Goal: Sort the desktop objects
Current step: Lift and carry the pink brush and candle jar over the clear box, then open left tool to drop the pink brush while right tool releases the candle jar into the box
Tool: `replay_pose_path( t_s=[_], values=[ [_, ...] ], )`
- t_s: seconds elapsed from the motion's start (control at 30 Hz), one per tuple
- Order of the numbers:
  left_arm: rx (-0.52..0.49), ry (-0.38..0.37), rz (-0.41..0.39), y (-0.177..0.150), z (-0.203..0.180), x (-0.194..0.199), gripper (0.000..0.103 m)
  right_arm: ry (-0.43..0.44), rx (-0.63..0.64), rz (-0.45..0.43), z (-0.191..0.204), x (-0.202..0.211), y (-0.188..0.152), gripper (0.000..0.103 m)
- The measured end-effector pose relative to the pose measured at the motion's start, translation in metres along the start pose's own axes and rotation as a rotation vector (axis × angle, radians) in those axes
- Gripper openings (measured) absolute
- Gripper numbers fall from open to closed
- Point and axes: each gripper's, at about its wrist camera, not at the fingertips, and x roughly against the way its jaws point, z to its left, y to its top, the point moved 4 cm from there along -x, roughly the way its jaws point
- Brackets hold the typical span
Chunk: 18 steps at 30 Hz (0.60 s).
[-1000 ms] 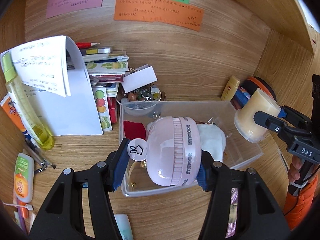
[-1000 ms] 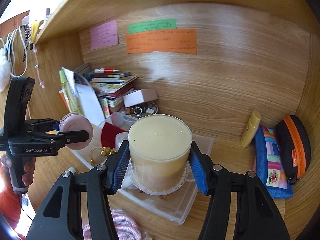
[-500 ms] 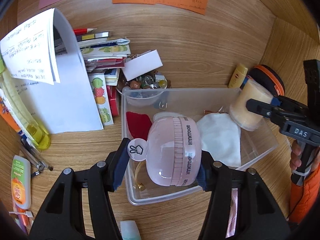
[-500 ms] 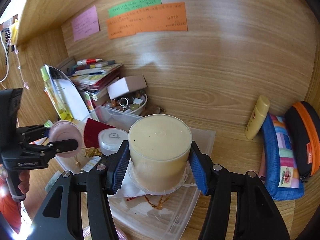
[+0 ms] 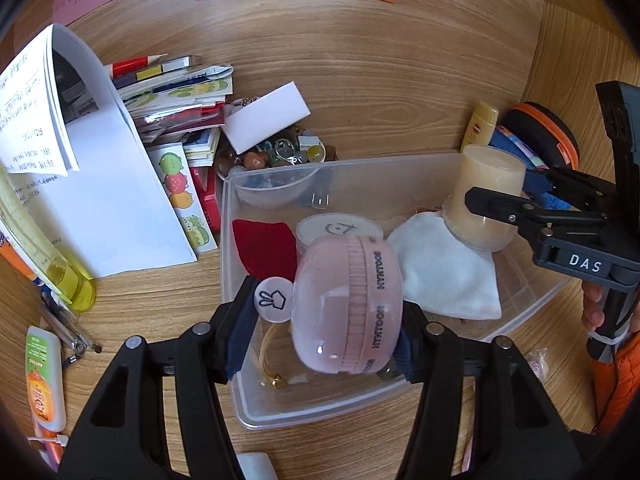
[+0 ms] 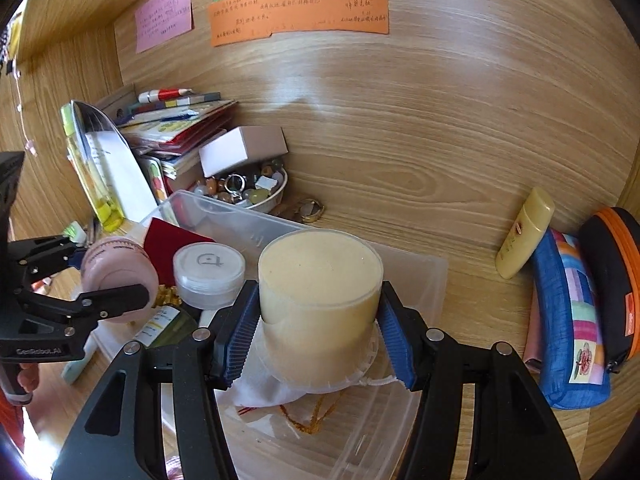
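Your left hand-held gripper [image 5: 320, 332] is clamped about half-wide on the pink round case [image 5: 346, 300], pads pressing its two flat faces, and it hangs over the near-left part of the clear plastic bin [image 5: 240, 392]. Your right hand-held gripper [image 6: 316, 332] is closed just as firmly on the cream cylindrical jar [image 6: 318, 284], which sits low over the white drawstring pouch [image 5: 448, 268] at the bin's right side.

Over the last second both loads have come down and inward: the jar was out beyond the bin's right wall and is now inside its outline, and the pink case has sunk closer to the small white-lidded pot [image 6: 209, 268] and the red cloth [image 5: 266, 246] already lying in the bin. That puts you at the placing stage for both items, neither yet released.

Whether the jar's base already rests on the pouch is hard to say; the flange hides the contact. If it is on soft cloth, it may tip once you let go, so seat it level first. The pink case is on edge and looks likely to roll; lay it flat beside the pot.

Outside the bin, the yellow tube [image 6: 524, 232], the blue patchwork pouch [image 6: 572, 320] and the trinket bowl [image 6: 256, 196] still wait on the counter [image 6: 400, 160].
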Motion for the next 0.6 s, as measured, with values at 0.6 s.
replay_pose_path(
  t_s=[0.6],
  values=[
    [0.001, 0.037, 0.004, -0.0029, -0.0045, 0.0017, 0.068, -0.088, 0.049, 0.029, -0.0006, -0.0071, -0.0046, 0.063]
  ],
)
